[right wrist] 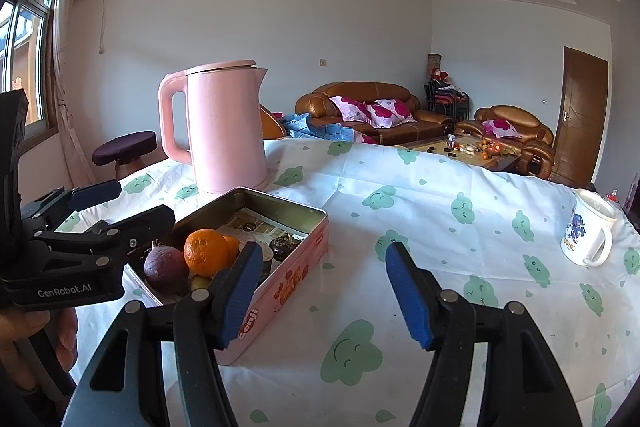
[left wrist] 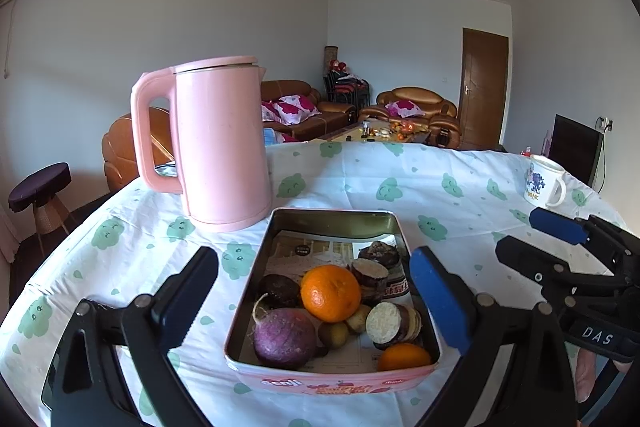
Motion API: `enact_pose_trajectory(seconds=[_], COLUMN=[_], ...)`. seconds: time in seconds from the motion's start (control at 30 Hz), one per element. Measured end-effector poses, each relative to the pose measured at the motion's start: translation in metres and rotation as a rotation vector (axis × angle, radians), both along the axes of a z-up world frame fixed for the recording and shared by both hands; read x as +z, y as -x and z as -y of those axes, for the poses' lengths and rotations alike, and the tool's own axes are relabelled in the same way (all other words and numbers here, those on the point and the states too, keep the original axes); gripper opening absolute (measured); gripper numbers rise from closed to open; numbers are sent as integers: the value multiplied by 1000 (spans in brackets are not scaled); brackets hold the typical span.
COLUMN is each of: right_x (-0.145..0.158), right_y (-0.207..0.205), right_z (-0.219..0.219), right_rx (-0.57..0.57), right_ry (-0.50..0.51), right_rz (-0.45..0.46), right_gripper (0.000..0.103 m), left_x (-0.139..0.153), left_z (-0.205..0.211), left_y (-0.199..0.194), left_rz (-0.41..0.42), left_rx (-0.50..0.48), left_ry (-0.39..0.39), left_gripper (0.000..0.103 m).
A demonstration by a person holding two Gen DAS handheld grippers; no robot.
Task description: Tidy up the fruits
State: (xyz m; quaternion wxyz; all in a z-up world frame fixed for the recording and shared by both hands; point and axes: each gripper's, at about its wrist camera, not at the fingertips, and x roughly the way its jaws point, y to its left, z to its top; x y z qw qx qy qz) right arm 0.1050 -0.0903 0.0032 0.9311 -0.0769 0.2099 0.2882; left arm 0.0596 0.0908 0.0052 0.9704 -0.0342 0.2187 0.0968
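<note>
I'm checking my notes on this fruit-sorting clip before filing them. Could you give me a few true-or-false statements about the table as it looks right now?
1. The tin holds an orange and a purple root vegetable. True.
2. The pink kettle lies on its side. False: it stands upright beyond the tin, lid on.
3. The left claw grips the orange. False: its fingers stand apart on either side of the tin, touching nothing.
4. A white mug stands on the tablecloth, well away from the tin. True.
5. The right claw is empty. True.
</note>
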Motion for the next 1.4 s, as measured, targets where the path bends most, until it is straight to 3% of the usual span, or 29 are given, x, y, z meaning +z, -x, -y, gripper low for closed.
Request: enact_pose_trajectory(seconds=[1.4], right_x=[5], right_y=[1], right_z=[19], right_rx=[-41], right_ry=[9], right_rz=[31], right_gripper=[66], left_x=[0], left_z=[11], left_y=[-3], left_rz=[1], left_rx=[-11], left_ry=[-19], left_gripper=[103])
